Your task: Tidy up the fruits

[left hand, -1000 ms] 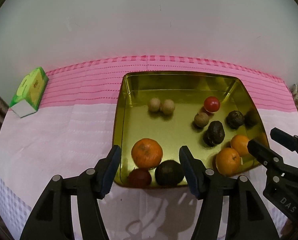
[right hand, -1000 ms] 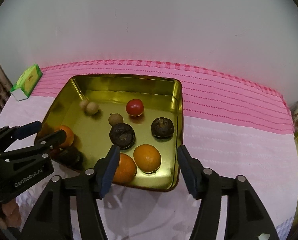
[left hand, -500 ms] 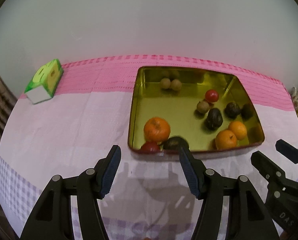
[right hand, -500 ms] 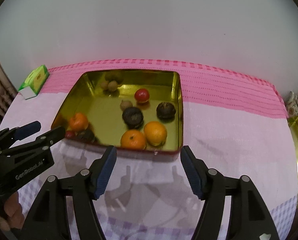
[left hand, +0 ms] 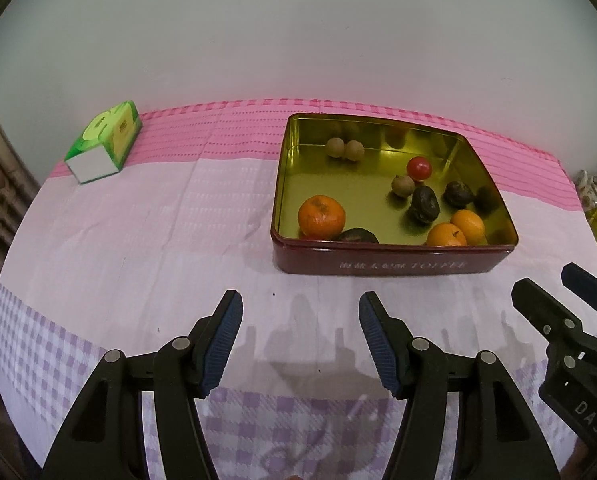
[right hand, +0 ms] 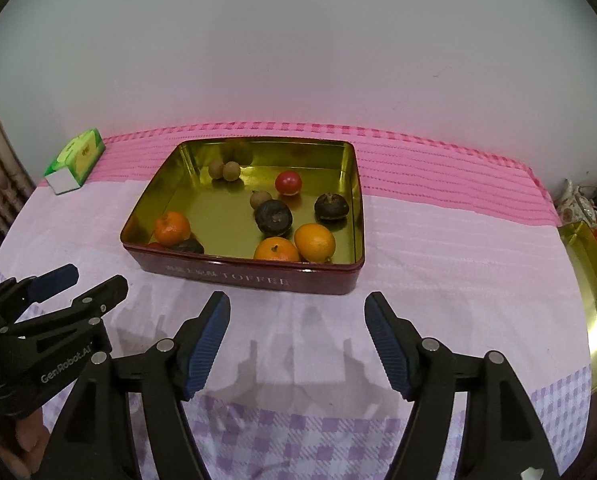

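I see a table with a pink cloth [left hand: 138,240]; tin [left hand: 386,266] at 1 o'clock, green box [left hand: 104,142] at 10.

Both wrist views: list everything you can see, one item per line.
tin: one, dark red outside, gold inside, mid-table
oranges: three, orange, in tin near front
dark wrinkled fruits: three, brown-black, in tin
tan round fruits: three, beige, in tin
red fruit: one, toward tin's back
green box: one, far left on cloth
tablecloth: one, pink and lilac check
left gripper: black, open, empty
right gripper: black, opening, empty
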A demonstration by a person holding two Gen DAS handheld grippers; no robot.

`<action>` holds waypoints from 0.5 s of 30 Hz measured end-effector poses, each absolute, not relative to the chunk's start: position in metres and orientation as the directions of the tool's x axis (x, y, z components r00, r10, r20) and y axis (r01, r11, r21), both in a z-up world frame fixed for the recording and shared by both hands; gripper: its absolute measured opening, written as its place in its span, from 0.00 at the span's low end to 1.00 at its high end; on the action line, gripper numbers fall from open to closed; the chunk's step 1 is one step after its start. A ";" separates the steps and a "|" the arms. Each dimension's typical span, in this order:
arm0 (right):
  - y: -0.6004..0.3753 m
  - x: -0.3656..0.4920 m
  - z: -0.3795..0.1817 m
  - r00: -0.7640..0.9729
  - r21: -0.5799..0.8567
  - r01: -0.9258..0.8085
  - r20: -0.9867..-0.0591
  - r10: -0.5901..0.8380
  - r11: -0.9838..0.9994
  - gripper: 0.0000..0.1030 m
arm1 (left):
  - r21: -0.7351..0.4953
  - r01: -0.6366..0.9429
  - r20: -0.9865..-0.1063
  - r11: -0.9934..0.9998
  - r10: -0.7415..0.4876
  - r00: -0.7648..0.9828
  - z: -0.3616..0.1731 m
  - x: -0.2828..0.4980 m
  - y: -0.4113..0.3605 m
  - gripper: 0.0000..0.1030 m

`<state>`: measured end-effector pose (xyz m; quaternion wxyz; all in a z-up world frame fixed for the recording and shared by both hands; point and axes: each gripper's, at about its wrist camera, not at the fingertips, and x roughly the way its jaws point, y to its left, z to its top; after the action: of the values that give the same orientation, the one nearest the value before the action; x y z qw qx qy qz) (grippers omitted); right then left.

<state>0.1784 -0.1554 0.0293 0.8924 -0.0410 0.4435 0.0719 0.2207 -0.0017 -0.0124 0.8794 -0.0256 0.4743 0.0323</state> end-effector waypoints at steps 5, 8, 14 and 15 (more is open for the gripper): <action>-0.155 0.170 0.031 0.600 -0.016 -0.168 -0.795 0.089 0.986 0.66 | -0.018 -0.079 -0.832 0.997 0.029 0.554 -0.009 0.213 -0.003 0.60; -0.155 0.166 0.032 0.604 -0.019 -0.172 -0.792 0.090 0.985 0.66 | -0.014 -0.076 -0.829 0.997 0.031 0.558 -0.007 0.208 -0.005 0.60; -0.155 0.160 0.033 0.610 -0.027 -0.176 -0.788 0.088 0.984 0.68 | -0.013 -0.067 -0.824 0.998 0.028 0.565 -0.003 0.201 -0.007 0.60; -0.155 0.158 0.034 0.610 -0.027 -0.178 -0.787 0.088 0.984 0.68 | -0.012 -0.066 -0.824 0.998 0.028 0.566 -0.002 0.201 -0.008 0.60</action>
<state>0.1584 -0.1550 0.0336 0.8959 -0.0514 0.4350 0.0742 0.2005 -0.0078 -0.0020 0.8846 -0.0209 0.4651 0.0265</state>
